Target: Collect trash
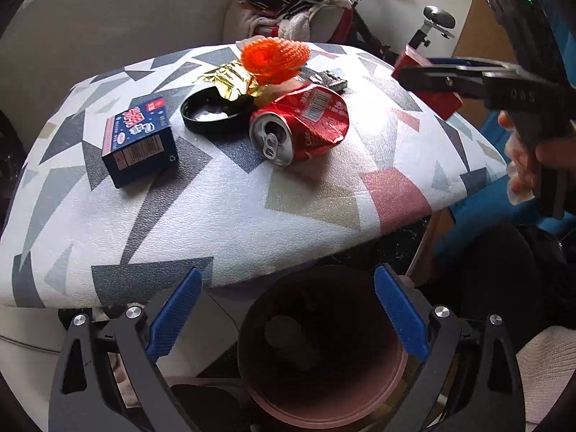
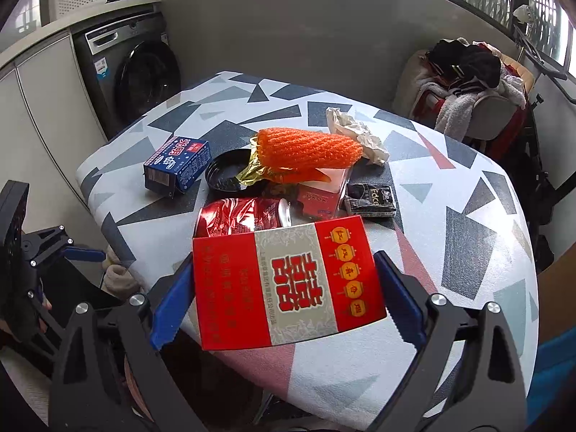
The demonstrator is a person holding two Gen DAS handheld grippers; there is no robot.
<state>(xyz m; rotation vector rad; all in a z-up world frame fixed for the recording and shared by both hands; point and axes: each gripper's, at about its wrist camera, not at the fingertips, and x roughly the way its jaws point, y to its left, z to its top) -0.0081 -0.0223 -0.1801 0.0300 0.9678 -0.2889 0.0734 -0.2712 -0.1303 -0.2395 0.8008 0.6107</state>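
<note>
My left gripper (image 1: 288, 315) is open and empty, directly over a pink bin (image 1: 392, 370) that has some trash in it, just off the near edge of the patterned table (image 1: 216, 216). My right gripper (image 2: 286, 306) is shut on a flat red box (image 2: 288, 284), with a blue pad on each side of it, above the table's near edge. On the table lie a crushed red can (image 1: 306, 122), a blue carton (image 1: 140, 140), a black lid (image 1: 212, 111), gold foil (image 1: 230, 79), an orange foam net (image 2: 306, 149), crumpled white paper (image 2: 356, 133) and a black packet (image 2: 370, 198).
A washing machine (image 2: 144, 72) stands behind the table on the left. A chair piled with clothes (image 2: 464, 79) stands at the back right. A small pink box (image 2: 320, 198) lies under the foam net. A person's hand (image 1: 522, 165) holds the right gripper's handle.
</note>
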